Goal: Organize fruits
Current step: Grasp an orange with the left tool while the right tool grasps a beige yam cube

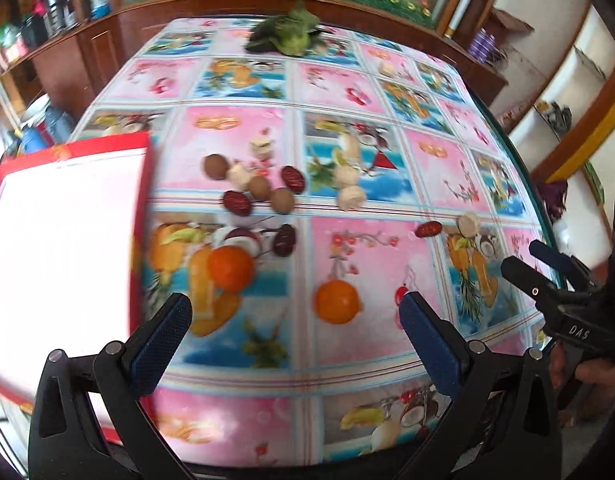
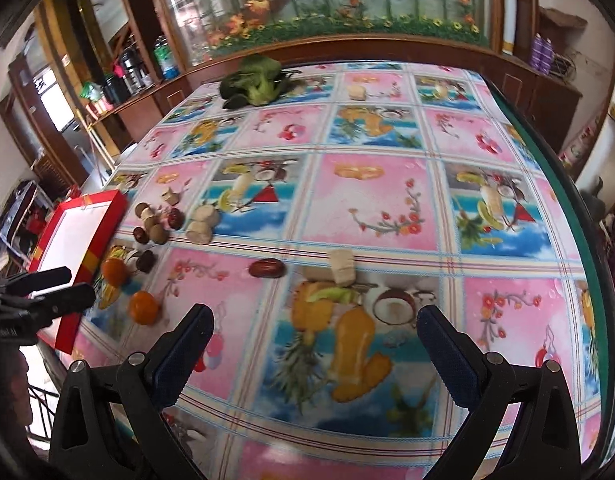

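Two oranges lie on the patterned tablecloth: one (image 1: 230, 267) near the red box, one (image 1: 336, 301) just ahead of my open, empty left gripper (image 1: 295, 316). Behind them lie several brown longans (image 1: 282, 200), dark red dates (image 1: 237, 203) and pale chunks (image 1: 351, 197). A red-rimmed white box (image 1: 63, 240) sits at the left table edge. My right gripper (image 2: 313, 334) is open and empty above the cloth, with a date (image 2: 267, 268) and a pale chunk (image 2: 342, 267) ahead of it. The oranges also show in the right wrist view (image 2: 144, 307).
A leafy green vegetable (image 1: 285, 36) lies at the table's far edge. A wooden cabinet with bottles (image 2: 163, 58) stands behind the table. The table's right edge (image 2: 579, 216) drops off to the room. My right gripper shows at the right in the left wrist view (image 1: 547, 268).
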Available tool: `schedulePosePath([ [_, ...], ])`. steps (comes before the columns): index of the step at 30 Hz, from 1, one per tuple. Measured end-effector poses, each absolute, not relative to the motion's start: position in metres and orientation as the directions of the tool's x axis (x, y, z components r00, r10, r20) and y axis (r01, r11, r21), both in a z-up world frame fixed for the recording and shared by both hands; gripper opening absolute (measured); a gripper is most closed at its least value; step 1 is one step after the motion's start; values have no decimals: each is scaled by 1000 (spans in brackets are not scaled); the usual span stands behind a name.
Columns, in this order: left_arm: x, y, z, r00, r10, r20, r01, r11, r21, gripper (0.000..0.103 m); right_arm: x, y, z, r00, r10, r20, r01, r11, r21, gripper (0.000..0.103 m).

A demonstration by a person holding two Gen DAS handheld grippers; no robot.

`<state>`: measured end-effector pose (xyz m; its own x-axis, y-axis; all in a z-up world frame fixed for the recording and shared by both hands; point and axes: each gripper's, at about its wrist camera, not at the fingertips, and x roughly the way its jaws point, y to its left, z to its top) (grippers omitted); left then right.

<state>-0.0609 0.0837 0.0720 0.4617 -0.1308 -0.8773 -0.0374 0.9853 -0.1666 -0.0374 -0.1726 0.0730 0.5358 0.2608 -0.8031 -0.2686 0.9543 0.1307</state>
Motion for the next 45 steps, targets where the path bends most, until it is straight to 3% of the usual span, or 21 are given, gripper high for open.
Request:
schedulePosePath([
  [8, -64, 81, 56, 388, -170, -906, -24, 981, -195, 103, -35, -157, 74, 525, 282, -803, -298, 945, 137, 98],
  [17, -66, 82, 61, 416, -208, -885, -18, 971, -237, 100, -29, -176, 68, 494, 264, -828, -239, 957, 162, 83],
  [24, -62, 80, 60, 418, -229, -879, -21, 965, -261, 99, -27, -196, 62, 483, 243, -841, -183, 967, 175, 78],
  [27, -62, 79, 60, 418, -239, -876, -17, 963, -270, 88, -27, -199, 61, 476, 243, -845, -176, 968, 179, 74],
  [32, -63, 83, 56, 404, -258, -878, -23, 956, -292, 81, -25, -198, 60, 470, 251, -846, -177, 966, 188, 70],
  [37, -62, 74, 52, 375, -284, -883, 6, 953, -304, 62, -22, -196, 56, 461, 257, -850, -180, 964, 194, 64],
  [45, -50, 50, 45, 340, -299, -891, 91, 954, -286, 60, -6, -191, 46, 431, 247, -868, -223, 961, 163, 51],
])
